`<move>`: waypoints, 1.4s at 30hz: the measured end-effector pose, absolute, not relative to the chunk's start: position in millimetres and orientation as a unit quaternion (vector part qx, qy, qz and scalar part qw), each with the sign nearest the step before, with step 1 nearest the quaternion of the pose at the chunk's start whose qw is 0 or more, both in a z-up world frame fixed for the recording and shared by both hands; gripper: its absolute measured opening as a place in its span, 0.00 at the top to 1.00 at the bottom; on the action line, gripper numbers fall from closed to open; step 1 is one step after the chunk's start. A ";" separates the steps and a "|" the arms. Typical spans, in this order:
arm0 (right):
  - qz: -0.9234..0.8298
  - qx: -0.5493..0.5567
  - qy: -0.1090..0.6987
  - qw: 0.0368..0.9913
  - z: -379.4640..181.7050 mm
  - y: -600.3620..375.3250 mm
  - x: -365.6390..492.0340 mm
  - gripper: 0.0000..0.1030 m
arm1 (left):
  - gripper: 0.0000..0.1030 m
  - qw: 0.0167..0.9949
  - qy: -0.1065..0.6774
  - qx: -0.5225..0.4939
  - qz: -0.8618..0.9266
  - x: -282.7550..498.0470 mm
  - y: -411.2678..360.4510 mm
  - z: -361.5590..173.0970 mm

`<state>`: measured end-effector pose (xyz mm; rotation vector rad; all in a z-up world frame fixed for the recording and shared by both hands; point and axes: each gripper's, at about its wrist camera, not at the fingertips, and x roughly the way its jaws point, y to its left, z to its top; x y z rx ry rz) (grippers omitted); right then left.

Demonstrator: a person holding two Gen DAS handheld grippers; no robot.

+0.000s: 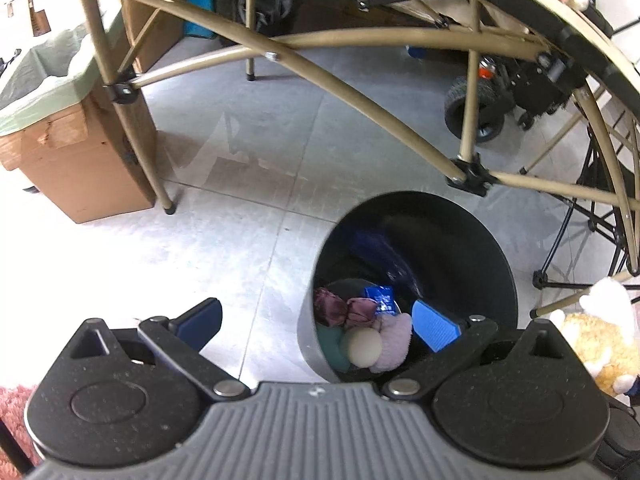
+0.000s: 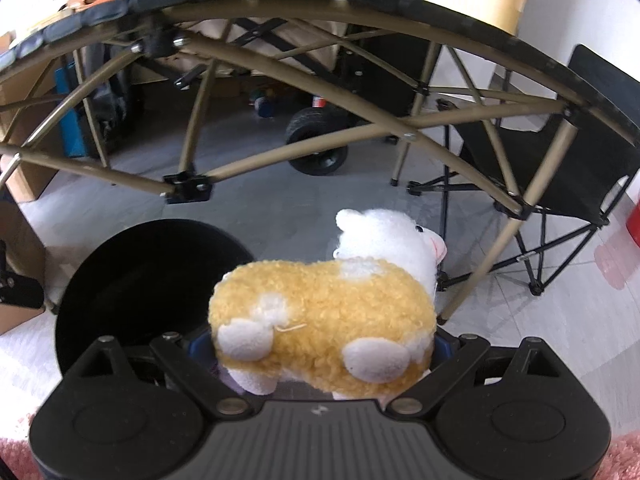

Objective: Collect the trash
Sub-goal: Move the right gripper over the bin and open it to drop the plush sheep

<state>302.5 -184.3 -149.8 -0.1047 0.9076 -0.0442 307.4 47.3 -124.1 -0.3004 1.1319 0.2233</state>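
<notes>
Left claw: spread wide, holding nothing, its right finger over the rim of the black bin just ahead, which contains crumpled wrappers, a pale ball and pink fluff. Right claw: clamped on plush sheep, bin ahead-left.

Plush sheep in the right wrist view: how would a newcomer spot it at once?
Find the black bin on the floor below the folding table's tan frame. Just right of it, the right gripper is shut on the plush sheep: curly yellow body, white head and feet, the only fluffy toy outside the bin.
</notes>
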 end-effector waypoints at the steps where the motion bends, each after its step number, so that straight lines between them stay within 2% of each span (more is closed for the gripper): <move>1: -0.017 -0.053 0.439 0.897 -150.0 -179.9 303.0 0.07 | 0.00 0.828 0.532 -0.143 0.107 305.8 51.5 -123.4; 20: 0.052 -0.046 0.479 0.875 -159.5 -108.0 314.7 0.07 | 0.00 0.826 0.522 -0.152 0.150 281.1 118.0 -129.0; 30: 0.068 0.007 0.524 0.849 -167.4 -95.6 323.2 0.07 | 0.00 0.820 0.527 -0.153 0.163 275.6 131.3 -133.7; 42: 0.076 0.015 0.532 0.843 -168.5 -92.1 323.6 0.07 | 0.00 0.817 0.530 -0.160 0.161 275.0 133.8 -135.0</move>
